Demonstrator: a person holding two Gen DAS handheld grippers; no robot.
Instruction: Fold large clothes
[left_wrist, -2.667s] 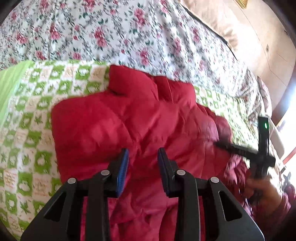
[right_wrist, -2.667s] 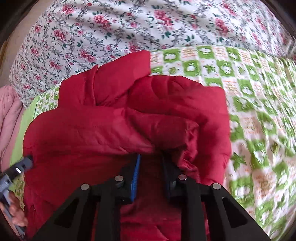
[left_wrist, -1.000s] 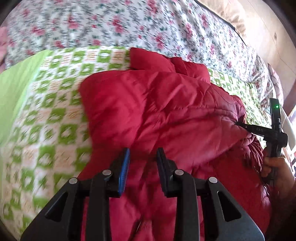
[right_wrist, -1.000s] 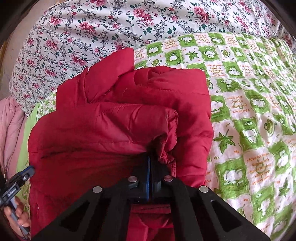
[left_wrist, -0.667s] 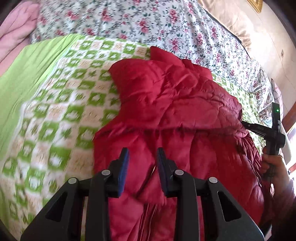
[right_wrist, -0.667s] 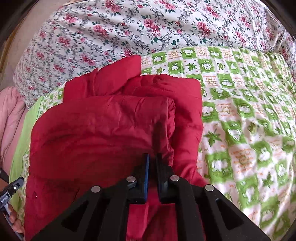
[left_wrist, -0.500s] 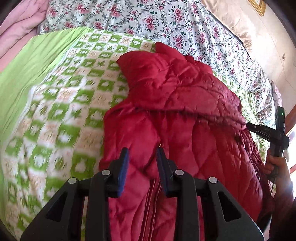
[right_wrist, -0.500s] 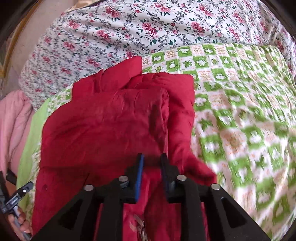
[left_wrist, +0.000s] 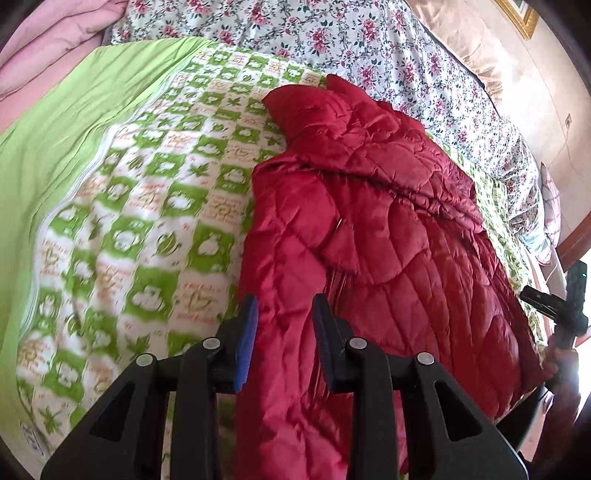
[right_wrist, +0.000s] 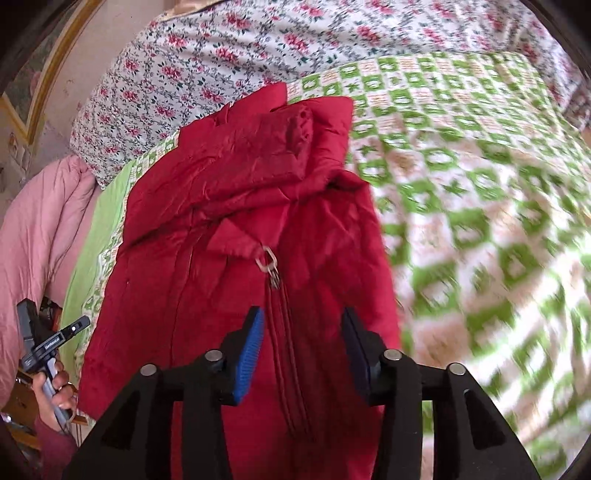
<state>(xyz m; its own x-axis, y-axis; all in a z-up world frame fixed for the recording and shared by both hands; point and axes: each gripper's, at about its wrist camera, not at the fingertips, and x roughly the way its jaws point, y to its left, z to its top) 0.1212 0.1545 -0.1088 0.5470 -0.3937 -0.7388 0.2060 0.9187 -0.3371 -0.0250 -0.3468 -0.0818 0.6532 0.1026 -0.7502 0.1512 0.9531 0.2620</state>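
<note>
One red jacket (left_wrist: 369, 236) – puffy quilted shell, shiny, diamond and curved stitch lines – lies across the centre and right of the left wrist view, on a green-and-white checked quilt (left_wrist: 147, 221). Its upper part is folded down over the body in a crumpled flap. In the right wrist view the jacket (right_wrist: 236, 206) fills the centre; one metal zipper pull (right_wrist: 269, 263) sits mid-frame with the zip seam running down below it. The lower hem is cut off by the frame bottom in both views.

Left gripper (left_wrist: 283, 325): black arms, blue ribbed pads, jaws narrow, hanging over the jacket's left edge; I can't tell whether the pads touch fabric. Right gripper (right_wrist: 302, 343): jaws opening, about half wide, the zip seam showing between them, pads not pressing it.

Floral sheet (left_wrist: 332, 40) across the top, plain green sheet (left_wrist: 55, 129) at left, pink bedding (left_wrist: 44, 44) upper left. Quilt at right of the right wrist view is motion-blurred. A hand (right_wrist: 55, 391) at lower left is partly cut off.
</note>
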